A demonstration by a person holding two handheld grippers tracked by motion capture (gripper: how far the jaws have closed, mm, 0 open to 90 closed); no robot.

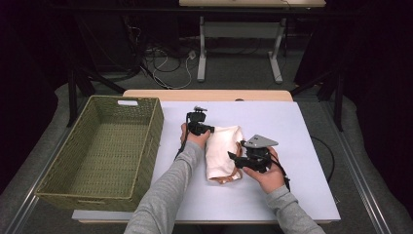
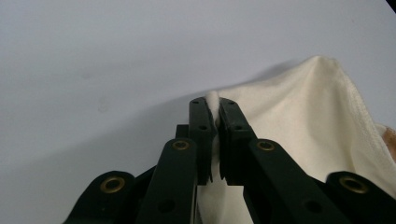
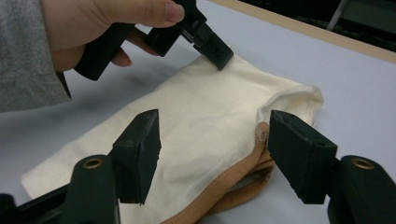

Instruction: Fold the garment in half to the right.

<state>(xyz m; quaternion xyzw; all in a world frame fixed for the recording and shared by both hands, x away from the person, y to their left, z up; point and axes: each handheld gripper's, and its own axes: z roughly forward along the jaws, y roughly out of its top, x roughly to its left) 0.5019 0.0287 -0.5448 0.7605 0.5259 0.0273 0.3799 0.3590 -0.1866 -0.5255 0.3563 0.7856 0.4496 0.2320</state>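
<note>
A cream cloth bag (image 1: 221, 152) lies folded on the white table cover, with tan straps (image 3: 233, 185) poking out at its near right edge. My left gripper (image 1: 207, 129) is at the bag's far left corner and is shut on a pinch of the cream fabric (image 2: 303, 107), which sticks up between the tips (image 2: 212, 105). My right gripper (image 1: 234, 158) hovers over the bag's right side near the straps. In the right gripper view its jaws (image 3: 215, 137) stand wide apart above the cloth (image 3: 205, 107) with nothing gripped. The left gripper (image 3: 219, 53) also shows farther off there.
A large woven green basket (image 1: 157, 127) stands empty at the table's left, close to the left forearm. The white cover (image 1: 292, 126) has free room right of and behind the bag. Beyond the table's far edge are a desk frame and cables on the floor.
</note>
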